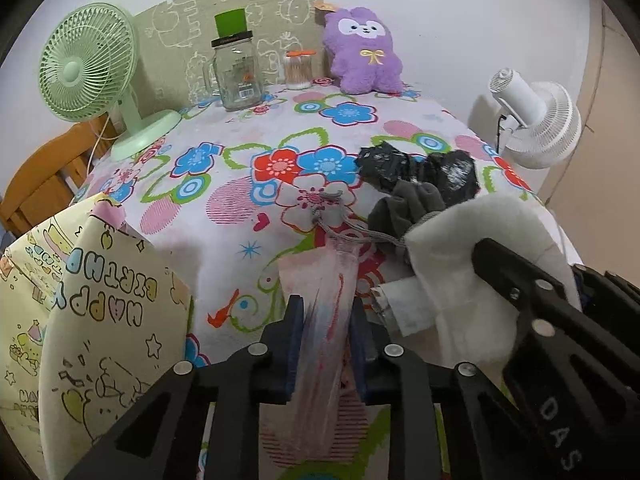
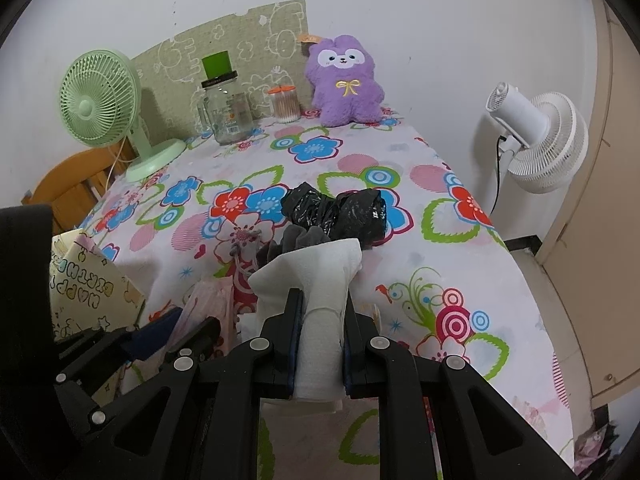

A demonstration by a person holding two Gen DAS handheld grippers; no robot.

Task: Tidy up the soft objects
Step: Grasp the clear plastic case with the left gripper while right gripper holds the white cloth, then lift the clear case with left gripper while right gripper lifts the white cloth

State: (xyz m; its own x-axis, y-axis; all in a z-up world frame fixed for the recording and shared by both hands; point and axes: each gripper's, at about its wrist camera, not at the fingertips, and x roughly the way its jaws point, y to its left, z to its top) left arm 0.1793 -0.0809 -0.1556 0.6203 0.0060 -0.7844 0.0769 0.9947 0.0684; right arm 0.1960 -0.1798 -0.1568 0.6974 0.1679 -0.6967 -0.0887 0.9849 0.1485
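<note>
In the left wrist view the left gripper [image 1: 325,320] sits at the bottom centre, its jaws pinched together on a thin pinkish translucent plastic bag [image 1: 326,312] that runs up from between the pads toward the middle of the frame. The grip is taken low on the bag, probably so the limp film can be lifted or pulled taut without slipping.

In the right wrist view the right gripper [image 2: 320,320] is at the bottom centre with its jaws clamped on a white foam sheet [image 2: 316,280], bunched so that it fans out above the pads. Squeezing it into a bundle looks like the way to keep a floppy sheet under control with two narrow fingers.

Just beyond the foam, in the middle of the frame, lie a grey drawstring pouch [image 2: 298,240] and a crumpled black plastic bag [image 2: 340,210] on the flowered tablecloth [image 2: 440,280]; both seem to be waiting their turn. At the lower left stands a yellow "Happy Birthday" gift bag [image 1: 112,312], which may be where the soft things are meant to go.

Along the upper edge a purple plush [image 1: 366,52], a glass jar [image 1: 236,76] and a green desk fan [image 1: 88,68] stand well apart from the work.
</note>
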